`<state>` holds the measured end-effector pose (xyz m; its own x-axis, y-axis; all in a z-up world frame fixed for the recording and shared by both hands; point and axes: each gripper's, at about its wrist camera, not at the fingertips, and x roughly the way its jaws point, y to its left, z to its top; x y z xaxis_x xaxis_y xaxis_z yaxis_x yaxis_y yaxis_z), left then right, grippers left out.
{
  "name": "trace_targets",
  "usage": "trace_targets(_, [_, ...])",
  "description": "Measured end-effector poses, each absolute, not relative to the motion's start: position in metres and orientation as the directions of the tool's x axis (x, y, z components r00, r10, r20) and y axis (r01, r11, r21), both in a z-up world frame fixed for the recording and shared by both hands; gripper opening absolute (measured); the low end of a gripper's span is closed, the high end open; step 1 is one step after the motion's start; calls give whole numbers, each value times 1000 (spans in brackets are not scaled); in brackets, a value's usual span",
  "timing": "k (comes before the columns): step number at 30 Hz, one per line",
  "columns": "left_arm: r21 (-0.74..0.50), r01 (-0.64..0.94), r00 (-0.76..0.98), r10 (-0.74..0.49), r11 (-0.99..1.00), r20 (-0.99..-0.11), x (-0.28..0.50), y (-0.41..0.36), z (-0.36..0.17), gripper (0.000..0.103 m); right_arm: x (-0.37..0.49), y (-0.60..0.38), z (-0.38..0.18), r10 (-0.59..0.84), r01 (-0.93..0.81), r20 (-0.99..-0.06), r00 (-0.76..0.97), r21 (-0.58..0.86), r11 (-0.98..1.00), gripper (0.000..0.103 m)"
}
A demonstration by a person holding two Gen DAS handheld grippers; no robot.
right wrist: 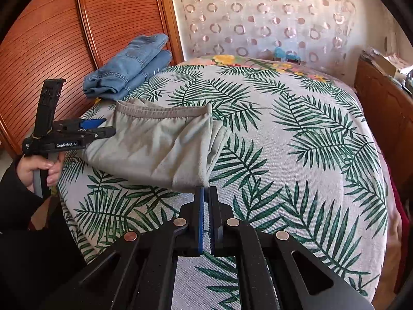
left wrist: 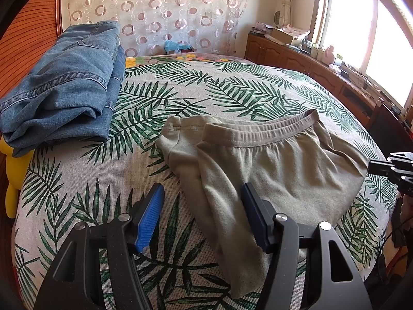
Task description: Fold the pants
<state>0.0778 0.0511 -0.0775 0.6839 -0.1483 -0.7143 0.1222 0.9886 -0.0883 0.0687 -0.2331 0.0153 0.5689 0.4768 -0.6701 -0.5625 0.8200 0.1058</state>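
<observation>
Olive-grey soft knit cotton pants (left wrist: 278, 165), matt, faintly fuzzy, ribbed elastic waistband. Folded blue denim jeans (left wrist: 64, 85), coarse twill, stitched seams. Woven palm-leaf print bedspread (left wrist: 180, 93), matt, visible grainy weave. Black matt plastic left gripper (left wrist: 202, 193) with ridged blue rubbery pads, shiny metal pivot pins. Glossy slatted orange-brown wooden closet door (right wrist: 46, 41). Sheer ring-patterned curtain (right wrist: 258, 15), thin, slightly shiny.

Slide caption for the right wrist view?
Right gripper shut at a corner of the folded grey pants on the leaf-print bed.
</observation>
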Motion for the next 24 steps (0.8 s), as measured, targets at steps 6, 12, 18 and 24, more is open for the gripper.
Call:
trace_targets(6, [-108,117,698,-160,987,-698,56,58,-67,63,66,-228,14,484,-559,-664,570,119,821,2])
trace_targets(12, [-186,179,684,-259,966,-682,14,57,-66,50,63,-225,10,479,-558,-666,572,112,822,2])
trace_targets(18, [-172,209,677,-269,963,-685,12,44,-73,41,65,-223,10,478,-550,-665,574,119,827,2])
trace_targets(24, [-139,209,696,-248,968,-674,16,41,-74,12,64,-227,11,485,-553,-661,573,124,824,2])
